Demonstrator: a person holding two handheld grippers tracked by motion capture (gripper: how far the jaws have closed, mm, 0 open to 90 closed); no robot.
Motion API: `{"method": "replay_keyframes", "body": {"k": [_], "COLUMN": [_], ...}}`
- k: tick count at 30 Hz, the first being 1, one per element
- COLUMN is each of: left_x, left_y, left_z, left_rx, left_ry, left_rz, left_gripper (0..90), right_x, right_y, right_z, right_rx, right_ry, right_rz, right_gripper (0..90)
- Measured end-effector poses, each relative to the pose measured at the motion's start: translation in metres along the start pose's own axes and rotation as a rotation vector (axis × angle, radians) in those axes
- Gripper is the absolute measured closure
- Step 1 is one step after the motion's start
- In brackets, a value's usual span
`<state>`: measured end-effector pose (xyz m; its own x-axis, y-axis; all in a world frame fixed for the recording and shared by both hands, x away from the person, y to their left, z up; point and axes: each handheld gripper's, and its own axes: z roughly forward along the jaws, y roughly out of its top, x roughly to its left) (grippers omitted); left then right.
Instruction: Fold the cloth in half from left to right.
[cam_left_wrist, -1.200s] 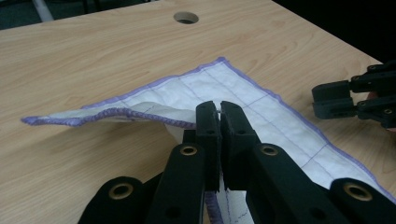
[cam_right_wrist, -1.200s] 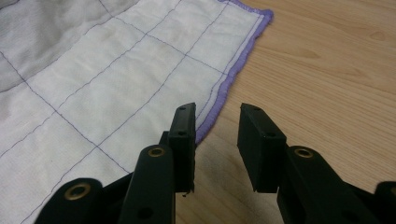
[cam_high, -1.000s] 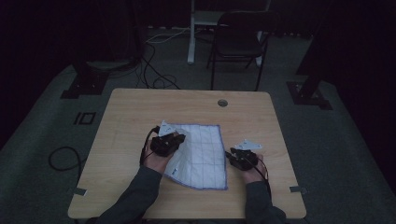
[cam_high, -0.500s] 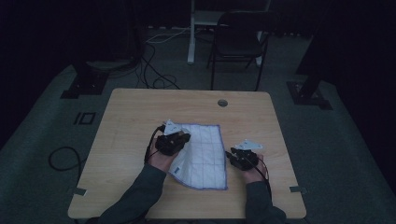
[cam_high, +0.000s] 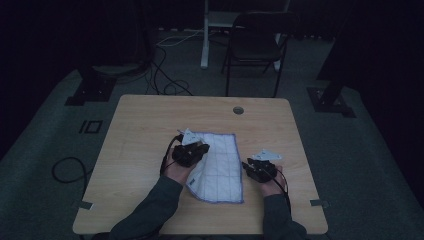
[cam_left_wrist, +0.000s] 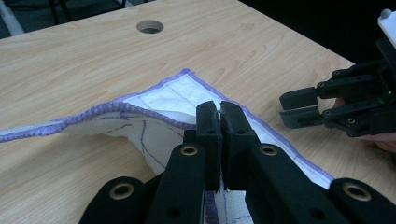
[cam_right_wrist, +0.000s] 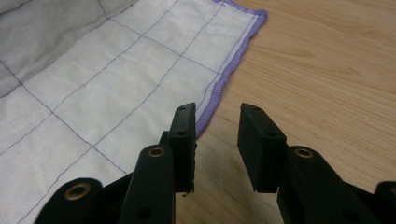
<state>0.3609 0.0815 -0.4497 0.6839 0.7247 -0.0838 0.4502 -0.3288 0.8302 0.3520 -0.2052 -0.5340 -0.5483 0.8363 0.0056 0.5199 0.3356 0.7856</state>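
A white cloth (cam_high: 220, 165) with a thin blue grid and a purple hem lies on the wooden table (cam_high: 150, 120). My left gripper (cam_high: 202, 149) is over the cloth's left side. In the left gripper view the left gripper (cam_left_wrist: 219, 114) is shut on the cloth (cam_left_wrist: 163, 100), and the pinched part is raised off the wood in a fold. My right gripper (cam_high: 247, 166) rests at the cloth's right edge. In the right gripper view the right gripper (cam_right_wrist: 217, 126) is open beside the hem of the cloth (cam_right_wrist: 93, 79), with only bare wood between its jaws. The left gripper view also catches the right gripper (cam_left_wrist: 292, 108) at its right.
A round cable hole (cam_high: 238, 110) sits near the table's far edge. Beyond the table stand a dark chair (cam_high: 255, 45) and a white post, with cables on the floor. Bare wood (cam_right_wrist: 327, 70) lies to the right of the cloth.
My left gripper has shifted slightly to the right, drawing the cloth's left edge along with it. The right gripper has stayed where it was.
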Motion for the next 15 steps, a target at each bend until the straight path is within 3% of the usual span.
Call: {"method": "replay_keyframes", "body": {"k": [15], "left_x": [-0.01], "left_y": [0.006], "left_z": [0.014], "left_rx": [0.005], "left_ry": [-0.023], "left_rz": [0.014], "left_gripper": [88.0], "right_x": [0.0], "right_y": [0.0], "right_z": [0.0], "right_rx": [0.0], "right_ry": [0.001], "right_rz": [0.005], "right_gripper": [67.6]}}
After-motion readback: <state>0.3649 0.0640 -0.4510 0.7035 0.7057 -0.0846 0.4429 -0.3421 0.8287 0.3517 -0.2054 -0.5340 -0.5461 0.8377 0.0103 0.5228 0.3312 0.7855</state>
